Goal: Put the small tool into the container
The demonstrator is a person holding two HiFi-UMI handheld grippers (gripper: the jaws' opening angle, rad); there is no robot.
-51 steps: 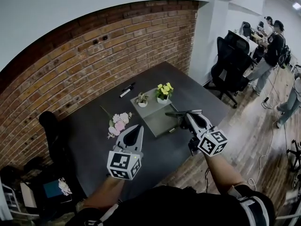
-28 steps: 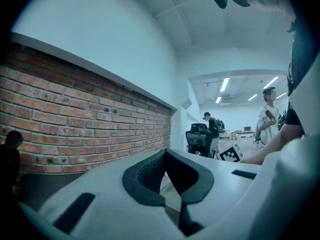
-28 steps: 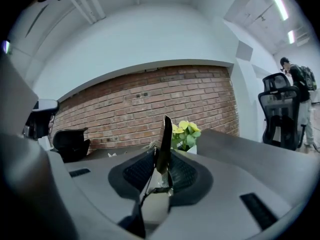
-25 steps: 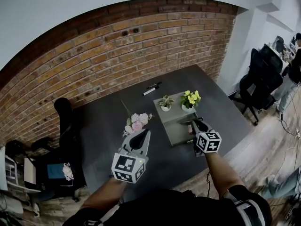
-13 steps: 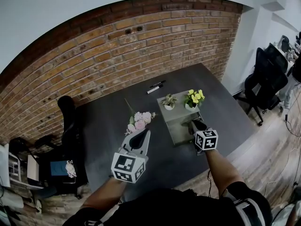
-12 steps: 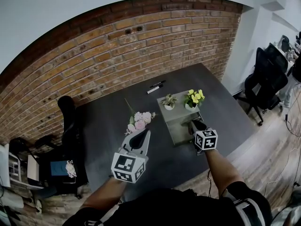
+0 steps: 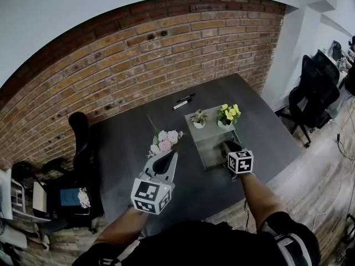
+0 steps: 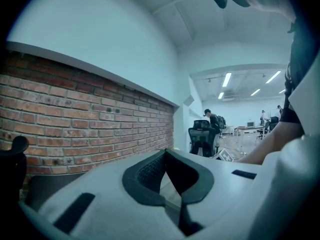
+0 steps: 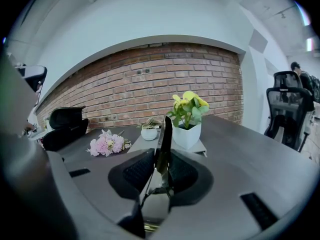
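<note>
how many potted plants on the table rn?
2. Both stand on the grey container: a small green plant, and right of it a yellow-flowered plant. The pink bouquet has no pot. None looks hidden.

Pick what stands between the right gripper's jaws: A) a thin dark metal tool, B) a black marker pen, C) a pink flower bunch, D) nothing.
A: the thin dark metal tool stands upright between the jaws of the right gripper, which are just opening.

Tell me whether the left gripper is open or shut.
Shut: the left gripper has its jaws meeting at the tips, nothing between them.
</note>
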